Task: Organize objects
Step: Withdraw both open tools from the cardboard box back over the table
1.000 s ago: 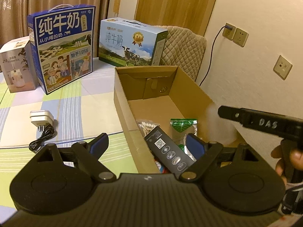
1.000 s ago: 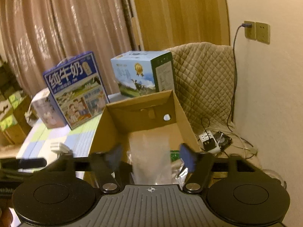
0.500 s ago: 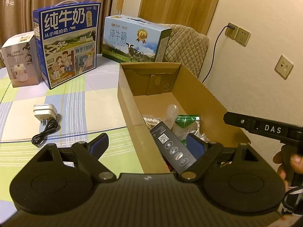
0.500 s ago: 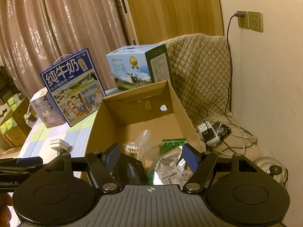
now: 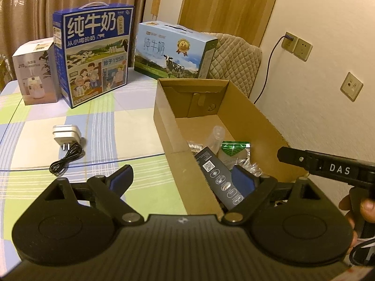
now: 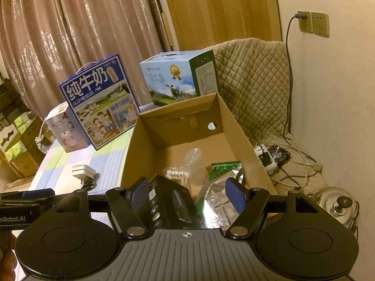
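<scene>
My left gripper (image 5: 182, 180) and right gripper (image 6: 187, 193) both have fingers wide, holding nothing; the cardboard box (image 5: 248, 114) holds a black packet (image 5: 219, 178).

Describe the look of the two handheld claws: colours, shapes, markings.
Both are matte black. The left claw and right claw each have a ribbed body, two round discs, silver pivot pins and blue finger pads. The right one's side bar reads "DAS"; the left's label ends in "nRobot.AI".
</scene>
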Available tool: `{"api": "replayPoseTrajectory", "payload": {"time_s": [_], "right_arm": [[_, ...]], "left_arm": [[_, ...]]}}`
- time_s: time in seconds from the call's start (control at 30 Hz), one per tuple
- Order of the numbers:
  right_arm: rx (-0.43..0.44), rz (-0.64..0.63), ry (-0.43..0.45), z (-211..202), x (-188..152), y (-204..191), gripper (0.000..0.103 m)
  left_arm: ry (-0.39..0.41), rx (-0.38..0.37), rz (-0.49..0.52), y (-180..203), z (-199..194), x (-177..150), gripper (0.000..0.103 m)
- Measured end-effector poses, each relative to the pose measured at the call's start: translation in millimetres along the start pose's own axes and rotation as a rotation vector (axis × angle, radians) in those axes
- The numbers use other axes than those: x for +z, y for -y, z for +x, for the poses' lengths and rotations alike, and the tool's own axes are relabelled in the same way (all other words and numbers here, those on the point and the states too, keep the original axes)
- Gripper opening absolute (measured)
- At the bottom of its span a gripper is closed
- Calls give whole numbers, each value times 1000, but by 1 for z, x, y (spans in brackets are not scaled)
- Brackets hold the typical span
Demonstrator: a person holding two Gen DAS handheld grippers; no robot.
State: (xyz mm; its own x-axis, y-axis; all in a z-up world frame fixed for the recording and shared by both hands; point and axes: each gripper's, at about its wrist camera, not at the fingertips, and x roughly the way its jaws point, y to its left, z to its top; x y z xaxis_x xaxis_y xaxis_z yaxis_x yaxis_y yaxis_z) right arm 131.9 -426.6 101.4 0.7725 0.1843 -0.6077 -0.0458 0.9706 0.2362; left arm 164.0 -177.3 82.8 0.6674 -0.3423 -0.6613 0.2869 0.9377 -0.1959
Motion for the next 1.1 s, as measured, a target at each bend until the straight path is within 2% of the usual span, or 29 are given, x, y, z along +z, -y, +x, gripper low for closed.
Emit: {"api": "replayPoseTrajectory", "payload": {"time_s": [0.63,1.1], "right_arm": [[48,-32,-36,-21,-28,-48,70],[107,-70,-63,-28,-50,-92,70]], "left_arm": [[32,51,-15,-38,-58,-23,95],[42,156,-23,-84,-104,-48,96]]}}
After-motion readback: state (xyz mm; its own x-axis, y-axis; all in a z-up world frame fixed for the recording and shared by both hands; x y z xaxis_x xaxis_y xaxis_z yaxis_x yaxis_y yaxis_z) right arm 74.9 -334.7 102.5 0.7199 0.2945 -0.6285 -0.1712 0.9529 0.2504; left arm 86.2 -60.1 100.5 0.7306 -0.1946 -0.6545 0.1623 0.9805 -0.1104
